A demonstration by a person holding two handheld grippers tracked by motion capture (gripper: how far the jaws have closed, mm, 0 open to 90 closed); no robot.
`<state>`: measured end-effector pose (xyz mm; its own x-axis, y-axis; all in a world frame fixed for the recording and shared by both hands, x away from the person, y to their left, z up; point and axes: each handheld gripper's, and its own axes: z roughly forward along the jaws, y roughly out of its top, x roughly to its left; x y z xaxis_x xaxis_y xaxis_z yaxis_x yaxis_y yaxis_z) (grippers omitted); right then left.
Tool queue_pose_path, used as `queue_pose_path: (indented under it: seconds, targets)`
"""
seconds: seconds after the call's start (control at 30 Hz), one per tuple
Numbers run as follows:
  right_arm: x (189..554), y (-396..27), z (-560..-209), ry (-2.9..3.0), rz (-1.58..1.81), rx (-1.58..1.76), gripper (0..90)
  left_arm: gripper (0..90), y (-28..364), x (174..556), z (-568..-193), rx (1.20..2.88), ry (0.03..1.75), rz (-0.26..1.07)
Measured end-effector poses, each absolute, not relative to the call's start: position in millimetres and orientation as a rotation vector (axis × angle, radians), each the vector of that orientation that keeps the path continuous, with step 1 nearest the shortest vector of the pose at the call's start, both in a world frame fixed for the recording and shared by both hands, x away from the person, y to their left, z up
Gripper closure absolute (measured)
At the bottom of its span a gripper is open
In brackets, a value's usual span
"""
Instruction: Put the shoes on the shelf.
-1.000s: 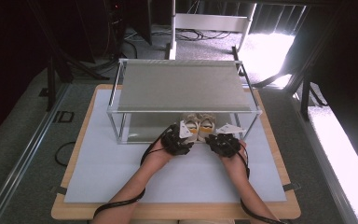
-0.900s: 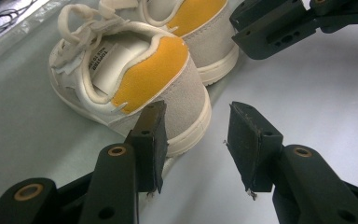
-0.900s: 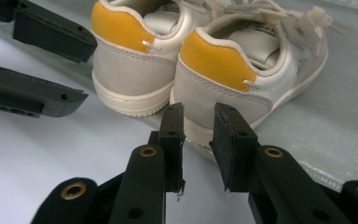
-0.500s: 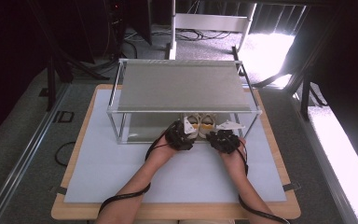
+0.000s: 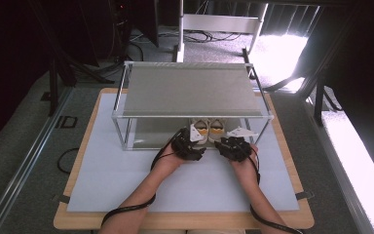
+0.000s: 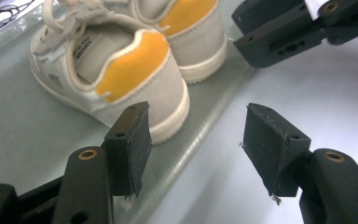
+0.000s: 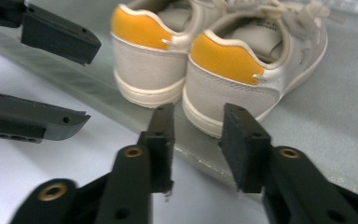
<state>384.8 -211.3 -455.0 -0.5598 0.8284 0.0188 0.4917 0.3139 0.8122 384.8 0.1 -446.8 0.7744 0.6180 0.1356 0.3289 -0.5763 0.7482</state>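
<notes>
Shoes (image 6: 121, 70) beyond parted fingers (image 6: 130, 144)

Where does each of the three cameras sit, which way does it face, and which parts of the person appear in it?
High view: above the person's side, facing forward and down on the rack; both forearms, left gripper, right gripper.
Left gripper view: on that gripper, facing the shoes' heels; own open fingers.
Right gripper view: likewise; own open fingers, a fingertip at left.
Shared: the two shoes on the rack's lower shelf.

Metal-framed shelf rack (image 5: 191, 90) on white mat (image 5: 117, 180), wooden tabletop (image 5: 299, 222), grey carpet floor (image 5: 24, 146)
</notes>
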Motion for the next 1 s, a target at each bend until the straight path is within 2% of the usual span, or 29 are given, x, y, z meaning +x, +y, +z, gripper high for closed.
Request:
queue_pose_path:
  seconds: [0.07, 0.13, 0.2, 0.27, 0.33, 0.43, 1.0]
  targets:
    - [380, -212, -451, 2.183, 1.143, 1.156, 49.3, 33.0, 4, 380, -444, 2.195, 0.715, 0.488]
    - [375, -212, -449, 2.174, 1.156, 1.143, 47.0, 24.0, 7, 376, -442, 2.174, 0.732, 0.48]
    - [370, -211, -446, 2.155, 1.177, 1.127, 42.1, 21.3, 9, 372, -440, 2.161, 0.726, 0.473]
    - [364, -211, -444, 2.139, 1.202, 1.103, 36.9, 7.4, 10, 367, -441, 2.17, 0.737, 0.478]
    - [361, -210, -444, 2.153, 1.198, 1.109, 25.2, 7.2, 12, 363, -441, 2.147, 0.739, 0.482]
    - [358, -208, -448, 2.162, 1.182, 1.087, 13.7, 7.1, 17, 356, -441, 2.123, 0.746, 0.504]
    - [339, -244, -468, 2.111, 1.104, 1.021, 11.8, 7.2, 57, 335, -458, 2.117, 0.739, 0.525]
